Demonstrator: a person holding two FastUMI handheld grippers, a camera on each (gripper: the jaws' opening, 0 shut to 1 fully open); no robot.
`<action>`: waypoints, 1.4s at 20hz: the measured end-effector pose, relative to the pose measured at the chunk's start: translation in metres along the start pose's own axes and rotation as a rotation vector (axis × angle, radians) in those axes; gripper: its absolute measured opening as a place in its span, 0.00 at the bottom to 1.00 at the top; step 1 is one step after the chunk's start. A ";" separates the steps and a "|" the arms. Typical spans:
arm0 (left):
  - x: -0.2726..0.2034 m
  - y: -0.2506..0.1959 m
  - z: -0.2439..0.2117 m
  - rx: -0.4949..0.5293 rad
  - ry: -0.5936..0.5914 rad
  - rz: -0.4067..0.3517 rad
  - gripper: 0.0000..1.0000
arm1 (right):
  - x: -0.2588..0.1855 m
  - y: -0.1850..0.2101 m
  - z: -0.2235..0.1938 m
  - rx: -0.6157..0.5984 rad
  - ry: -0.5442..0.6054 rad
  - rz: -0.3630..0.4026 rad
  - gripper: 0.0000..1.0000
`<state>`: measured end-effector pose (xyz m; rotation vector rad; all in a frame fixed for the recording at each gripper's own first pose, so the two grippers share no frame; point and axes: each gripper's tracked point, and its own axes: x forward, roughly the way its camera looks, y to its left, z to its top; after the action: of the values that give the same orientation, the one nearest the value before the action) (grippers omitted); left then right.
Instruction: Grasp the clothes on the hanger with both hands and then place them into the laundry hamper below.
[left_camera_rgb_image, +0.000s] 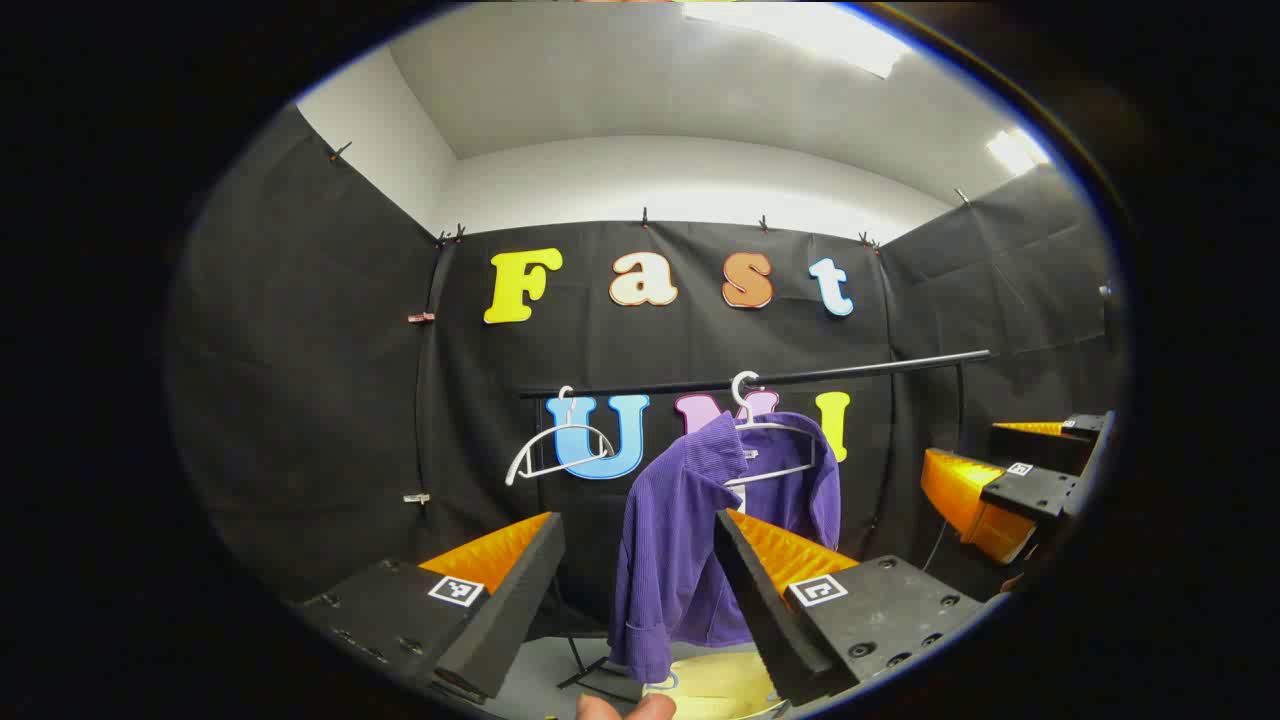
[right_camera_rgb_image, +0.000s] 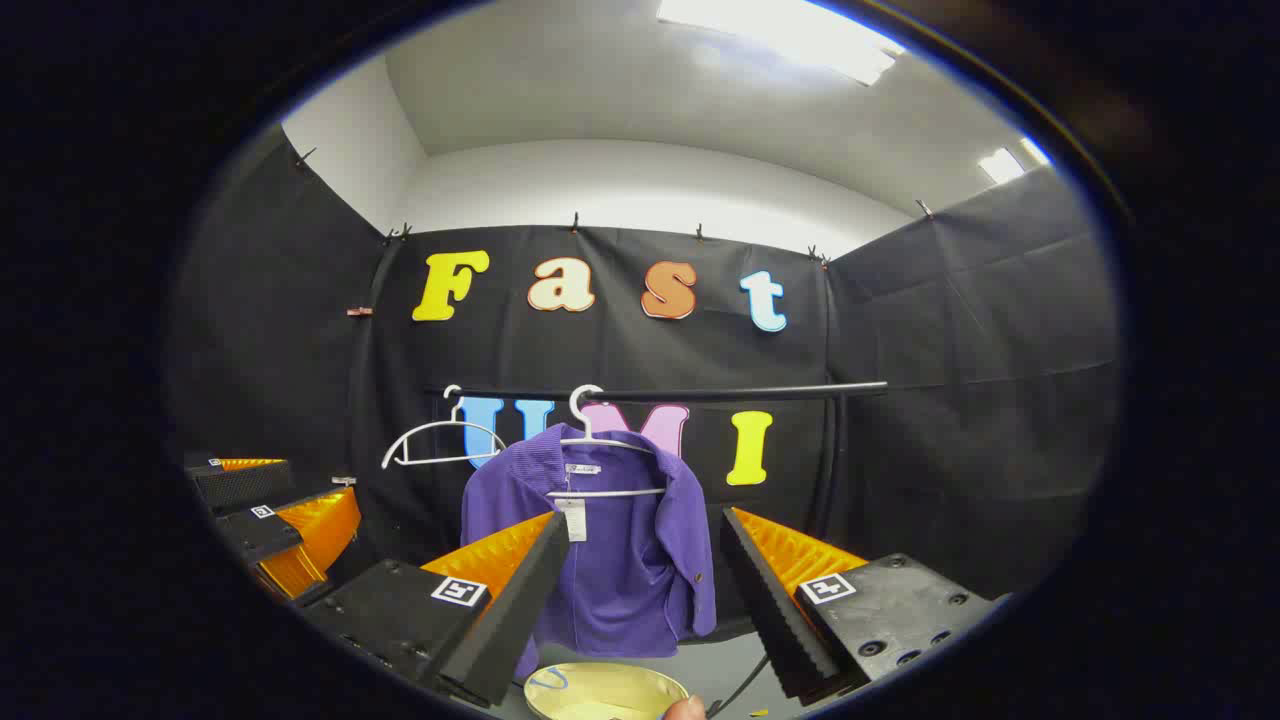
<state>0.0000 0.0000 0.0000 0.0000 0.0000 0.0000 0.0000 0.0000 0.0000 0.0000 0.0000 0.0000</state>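
Black cloth walls back a dark rail where a purple shirt hangs on a white hanger at frame centre, a yellow hamper beneath it. Left gripper and right gripper are both spread wide, short of the fabric; grasping and dropping appear undone.

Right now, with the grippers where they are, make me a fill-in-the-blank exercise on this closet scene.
1. The shirt on the hanger is ____ in colour.
2. The rail carries ____ hangers.
3. The second hanger carries ____ clothing.
4. Both the left gripper and right gripper are ____.

Missing: purple; two; no; open
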 end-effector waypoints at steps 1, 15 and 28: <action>0.000 -0.002 0.001 -0.002 -0.002 -0.005 0.95 | -0.001 -0.004 0.001 0.000 -0.005 -0.010 0.97; 0.004 -0.003 0.003 -0.003 0.000 0.007 0.92 | 0.005 -0.003 -0.001 0.005 0.001 -0.003 0.97; -0.010 0.008 -0.001 -0.001 0.010 0.065 0.94 | 0.009 -0.004 -0.016 0.058 0.027 0.029 0.97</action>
<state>-0.0095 0.0077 -0.0009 -0.0013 0.0096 0.0649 0.0091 -0.0044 -0.0164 0.0581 0.0273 0.0288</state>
